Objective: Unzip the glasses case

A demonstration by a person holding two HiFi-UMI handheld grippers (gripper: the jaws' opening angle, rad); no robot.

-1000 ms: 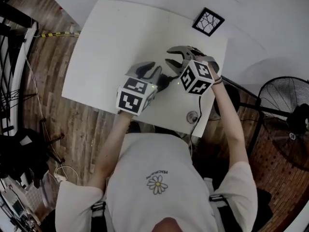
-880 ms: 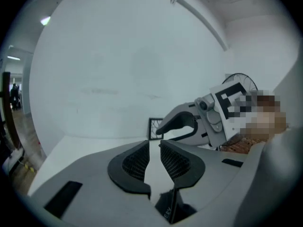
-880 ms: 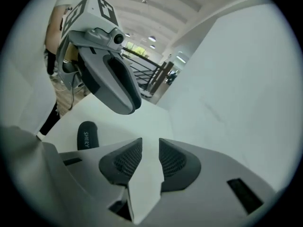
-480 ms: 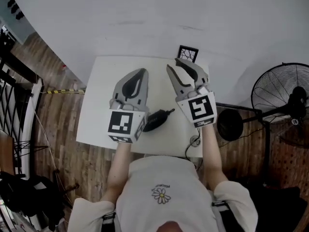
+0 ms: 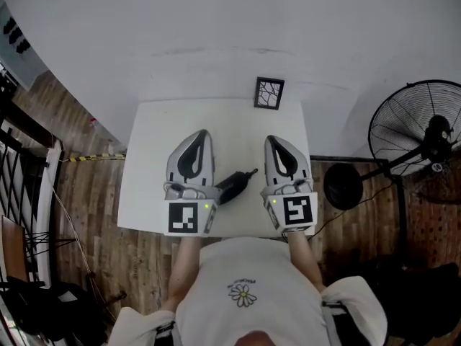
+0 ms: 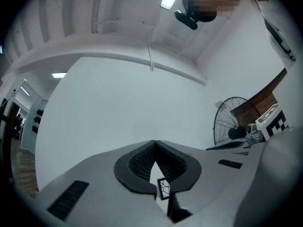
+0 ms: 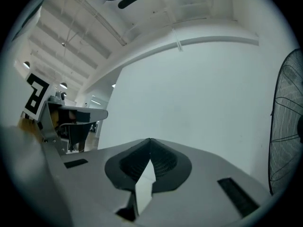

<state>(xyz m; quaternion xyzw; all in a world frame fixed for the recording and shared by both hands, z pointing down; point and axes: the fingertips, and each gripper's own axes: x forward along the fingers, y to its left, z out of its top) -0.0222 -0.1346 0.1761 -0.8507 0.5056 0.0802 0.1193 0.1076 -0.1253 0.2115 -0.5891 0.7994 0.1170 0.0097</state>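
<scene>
The dark glasses case (image 5: 232, 184) lies on the white table (image 5: 151, 157) near its front edge, a thin tab sticking out toward the right; its zip is too small to read. Both grippers are held up above the table, pointing away from me and level. The left gripper (image 5: 202, 132) hangs left of the case with its jaws together and nothing in them. The right gripper (image 5: 276, 140) hangs to the case's right, also shut and empty. In the left gripper view the pads meet at the tip (image 6: 155, 142); in the right gripper view they meet too (image 7: 149, 139). Neither gripper touches the case.
A small framed black-and-white picture (image 5: 269, 93) stands at the table's far edge against the white wall. A standing fan (image 5: 418, 135) and a round black stool (image 5: 343, 186) are to the right of the table. Wooden floor surrounds it.
Both grippers have lifted off the case and swung up from pointing down to level. The right gripper's jaws, wide open before, have closed. The case stays on the table.
</scene>
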